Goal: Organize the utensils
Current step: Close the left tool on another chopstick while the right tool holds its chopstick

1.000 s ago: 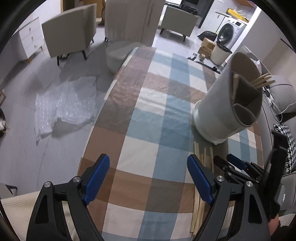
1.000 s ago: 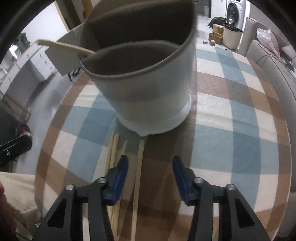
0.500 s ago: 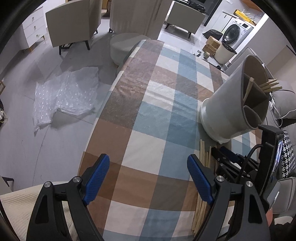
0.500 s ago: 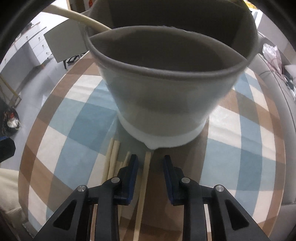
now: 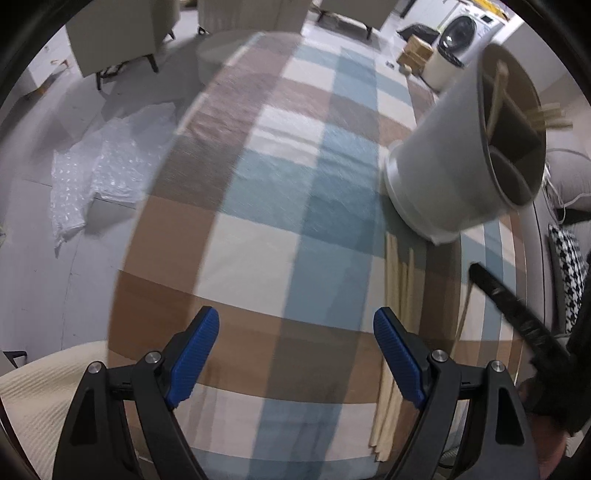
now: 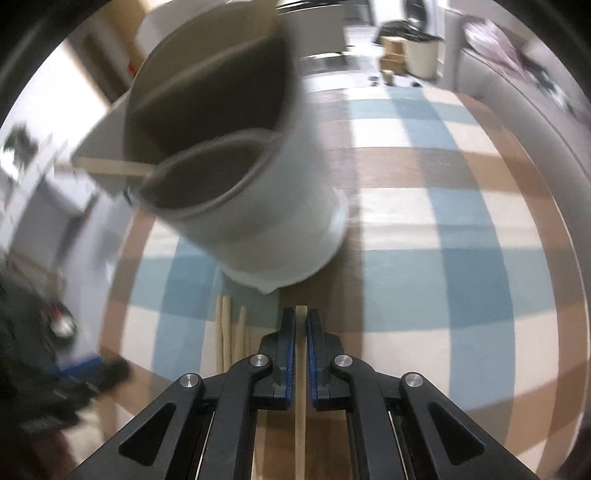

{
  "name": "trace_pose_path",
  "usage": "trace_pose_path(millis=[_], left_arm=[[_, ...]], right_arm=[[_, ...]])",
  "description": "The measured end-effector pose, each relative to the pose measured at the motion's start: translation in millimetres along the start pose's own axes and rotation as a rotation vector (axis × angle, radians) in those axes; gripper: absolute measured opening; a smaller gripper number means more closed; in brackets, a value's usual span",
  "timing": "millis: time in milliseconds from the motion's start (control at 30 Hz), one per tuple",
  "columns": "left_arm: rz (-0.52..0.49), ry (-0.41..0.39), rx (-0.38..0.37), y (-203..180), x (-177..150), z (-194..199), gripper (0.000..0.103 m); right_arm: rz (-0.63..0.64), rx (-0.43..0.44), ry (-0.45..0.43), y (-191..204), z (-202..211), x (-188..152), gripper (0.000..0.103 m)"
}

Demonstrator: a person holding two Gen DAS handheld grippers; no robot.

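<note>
A white utensil holder (image 6: 266, 206) with grey-brown divided compartments stands on the checked tablecloth (image 6: 461, 266); a wooden stick (image 6: 110, 168) pokes out of it. My right gripper (image 6: 301, 317) is shut on a single wooden chopstick (image 6: 300, 387) just in front of the holder's base. Several more chopsticks (image 6: 231, 339) lie on the cloth to its left. In the left wrist view the holder (image 5: 454, 173) is at upper right, with loose chopsticks (image 5: 397, 280) lying below it. My left gripper (image 5: 295, 332) hangs open over bare cloth, holding nothing. The right tool's dark finger (image 5: 509, 310) shows at right.
The table's left edge (image 5: 147, 206) drops to a grey floor with bubble wrap (image 5: 99, 173). Chairs (image 5: 110, 33) stand at the far end; a washing machine (image 5: 469, 26) and a bin (image 6: 421, 55) are behind. A sofa with a houndstooth cushion (image 5: 565, 266) lines the right side.
My right gripper's jaws closed onto one chopstick and lifted slightly, rolling as it went. The left gripper tipped further down and stayed open.
</note>
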State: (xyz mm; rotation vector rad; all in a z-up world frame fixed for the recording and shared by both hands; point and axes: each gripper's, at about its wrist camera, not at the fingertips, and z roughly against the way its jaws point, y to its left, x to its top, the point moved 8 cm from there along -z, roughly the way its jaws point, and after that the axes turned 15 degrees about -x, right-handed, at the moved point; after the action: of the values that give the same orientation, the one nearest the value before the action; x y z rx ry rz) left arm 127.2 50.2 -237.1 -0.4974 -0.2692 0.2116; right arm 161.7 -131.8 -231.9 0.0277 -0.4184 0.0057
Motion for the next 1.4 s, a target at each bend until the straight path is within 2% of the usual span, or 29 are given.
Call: trace_pose_path(millis=[333, 533, 767, 1033, 1133, 1233, 1400], left_arm=[[-0.012, 0.094, 0.023, -13.9, -14.4, -26.9, 0.082], [-0.016, 0.09, 0.08, -13.9, -16.9, -29.2, 0.082], [-0.087, 0.101, 0.172, -18.4, -20.4, -30.9, 0.083], [-0.074, 0.09, 0.188, -21.2, -14.7, -29.8, 0.083], [-0.087, 0.103, 0.248, -16.5, -11.2, -31.1, 0.083], [-0.046, 0.102, 0.223, -18.0, -6.9, -38.8, 0.082], [-0.053, 0.085, 0.225, -16.0, 5.7, -44.0, 0.081]], right_arm=[[-0.253, 0.113, 0.062, -51.5, 14.5, 7.9, 0.005], [-0.344, 0.149, 0.08, -74.7, 17.5, 5.4, 0.005], [-0.406, 0.165, 0.06, -95.8, 32.4, 7.7, 0.005], [-0.407, 0.151, 0.023, -104.1, 43.3, 12.5, 0.005], [-0.393, 0.152, 0.017, -101.7, 43.4, 13.4, 0.005], [-0.384, 0.153, 0.008, -100.0, 43.7, 15.5, 0.005], [-0.389, 0.15, -0.003, -102.8, 43.6, 18.2, 0.005]])
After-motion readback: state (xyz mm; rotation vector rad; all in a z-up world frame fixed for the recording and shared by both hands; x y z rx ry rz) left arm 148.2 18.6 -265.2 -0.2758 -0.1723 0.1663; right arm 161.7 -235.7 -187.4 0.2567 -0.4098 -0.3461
